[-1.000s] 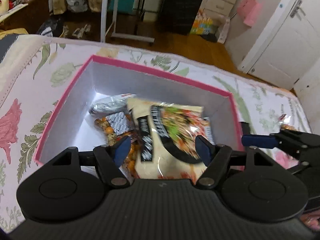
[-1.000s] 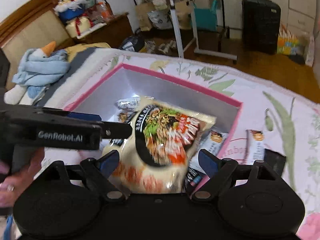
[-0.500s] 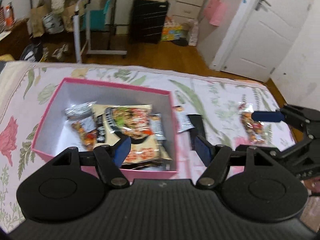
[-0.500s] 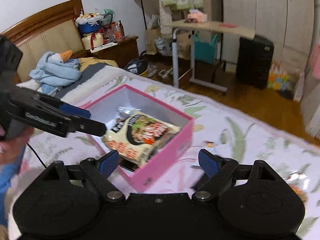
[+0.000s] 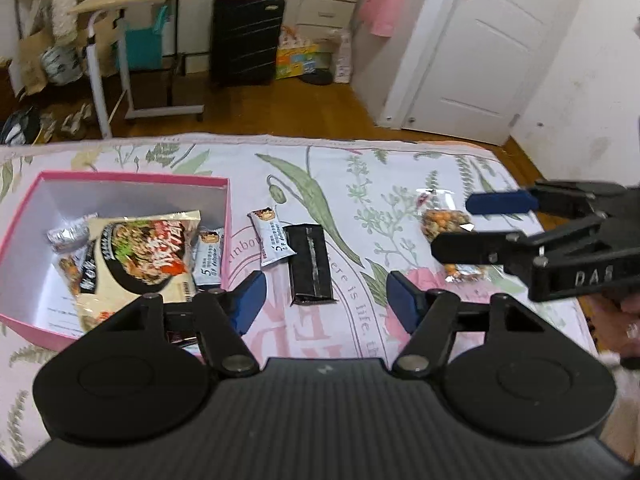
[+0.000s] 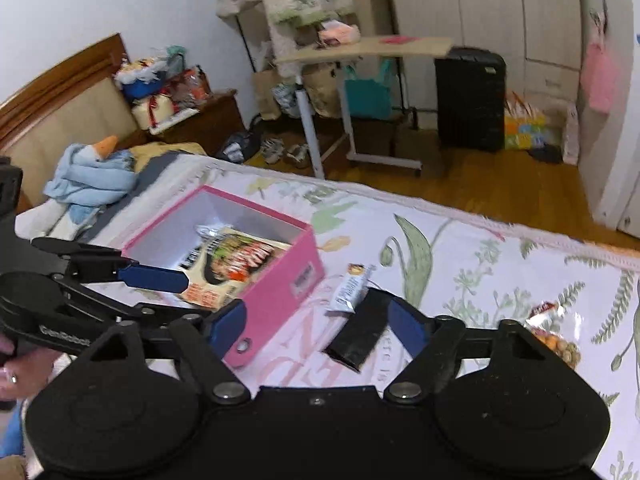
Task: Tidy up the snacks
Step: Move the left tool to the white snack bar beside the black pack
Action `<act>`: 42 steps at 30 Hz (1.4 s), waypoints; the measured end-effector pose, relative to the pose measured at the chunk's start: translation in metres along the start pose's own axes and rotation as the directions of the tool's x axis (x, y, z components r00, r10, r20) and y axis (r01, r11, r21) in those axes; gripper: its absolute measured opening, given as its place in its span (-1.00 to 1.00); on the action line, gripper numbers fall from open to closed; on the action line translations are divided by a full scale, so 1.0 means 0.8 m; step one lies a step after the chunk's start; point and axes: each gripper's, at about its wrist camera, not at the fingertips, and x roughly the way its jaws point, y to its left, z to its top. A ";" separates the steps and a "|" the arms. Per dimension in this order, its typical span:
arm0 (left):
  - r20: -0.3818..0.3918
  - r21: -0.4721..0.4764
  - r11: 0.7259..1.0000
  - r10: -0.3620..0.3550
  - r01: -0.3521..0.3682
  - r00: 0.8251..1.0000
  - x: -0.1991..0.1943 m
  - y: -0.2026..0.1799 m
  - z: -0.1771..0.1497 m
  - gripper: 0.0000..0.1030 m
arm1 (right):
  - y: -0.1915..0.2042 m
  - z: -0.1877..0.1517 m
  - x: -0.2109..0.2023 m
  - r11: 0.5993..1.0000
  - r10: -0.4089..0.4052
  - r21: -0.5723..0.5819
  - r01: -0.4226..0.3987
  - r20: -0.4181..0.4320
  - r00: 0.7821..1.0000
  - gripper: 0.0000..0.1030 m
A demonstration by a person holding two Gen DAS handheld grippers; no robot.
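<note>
Pink box [image 5: 224, 216] on floral bedspread [image 5: 360, 184] holds noodle packet [image 5: 144, 252]. Black bar [image 5: 310, 264], white bar [image 5: 274, 236] lie beside. Left gripper [image 5: 322, 300], right gripper [image 6: 316, 326]: jaws wide, empty.

Both grippers are matte black — the left gripper [image 5: 322, 300] and right gripper [image 6: 316, 326] share blue finger pads [image 5: 250, 298], round silver pivot screws and ribbed housings. White "GenRobot" lettering marks the left; a ringed finger [image 6: 12, 378] shows bare skin.

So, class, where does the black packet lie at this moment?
In the left wrist view the black packet lies flat on the floral bedspread, outside and right of the pink box, touching a small white snack bar.
</note>
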 end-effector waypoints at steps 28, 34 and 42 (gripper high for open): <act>-0.159 -0.162 0.967 0.169 -0.195 0.973 0.264 0.040 0.039 -0.29 | -0.051 -0.083 0.237 0.996 -0.032 0.084 0.035 -0.037 0.999 0.53; -0.190 -0.151 0.962 0.197 -0.227 0.962 0.283 0.039 0.035 -0.29 | -0.043 -0.096 0.252 0.999 -0.023 0.042 0.026 -0.066 0.998 0.62; -0.202 -0.105 0.962 0.228 -0.253 0.952 0.289 0.038 0.028 -0.48 | -0.017 -0.107 0.246 0.980 -0.135 -0.151 0.127 -0.040 0.990 0.47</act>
